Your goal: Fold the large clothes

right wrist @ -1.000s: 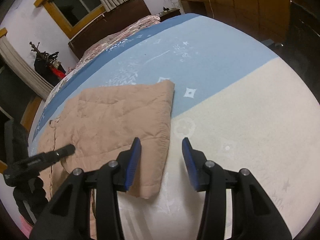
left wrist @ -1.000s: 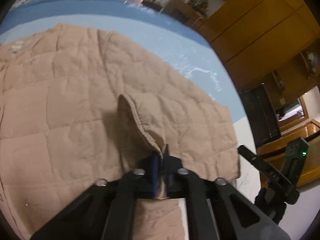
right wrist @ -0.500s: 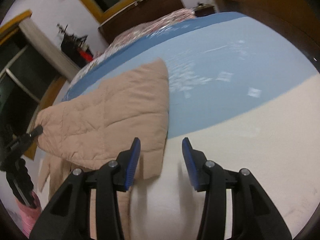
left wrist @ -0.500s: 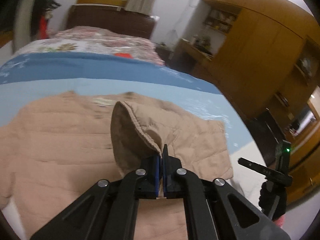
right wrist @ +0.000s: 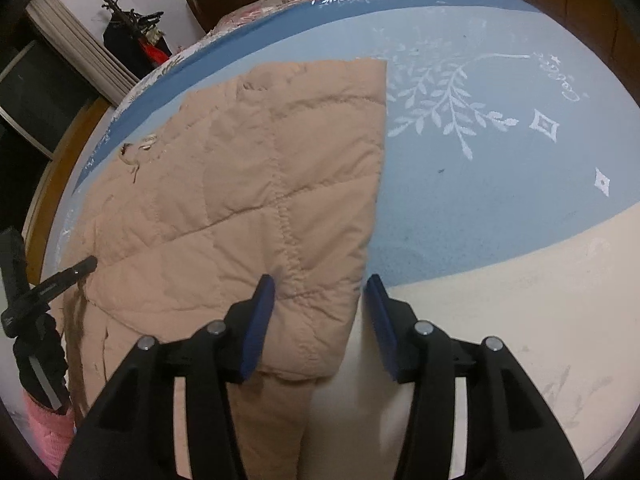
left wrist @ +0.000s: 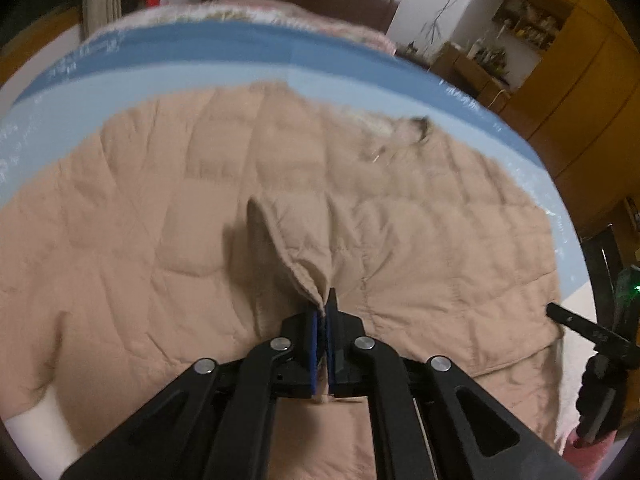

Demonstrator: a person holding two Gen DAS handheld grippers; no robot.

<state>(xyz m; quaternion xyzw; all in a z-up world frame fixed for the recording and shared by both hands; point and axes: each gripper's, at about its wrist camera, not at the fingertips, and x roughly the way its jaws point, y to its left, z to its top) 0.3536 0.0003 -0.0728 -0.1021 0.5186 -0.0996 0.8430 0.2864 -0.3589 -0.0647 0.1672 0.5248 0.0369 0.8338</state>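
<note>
Partly folded: tan quilted jacket (left wrist: pixel 192 216) spread on the bed (right wrist: pixel 500 184), right side already turned in. Left gripper (left wrist: pixel 322 320) clamped on a lifted sleeve cuff (left wrist: pixel 296 256); right gripper (right wrist: pixel 320 320) open over the near right edge. Several folds left.

Both grippers, left gripper (left wrist: pixel 322 312) and right gripper (right wrist: pixel 320 300), are matte black with silver screws (blue finger pads); pink sleeve (right wrist: pixel 48 424) at eight o'clock
</note>
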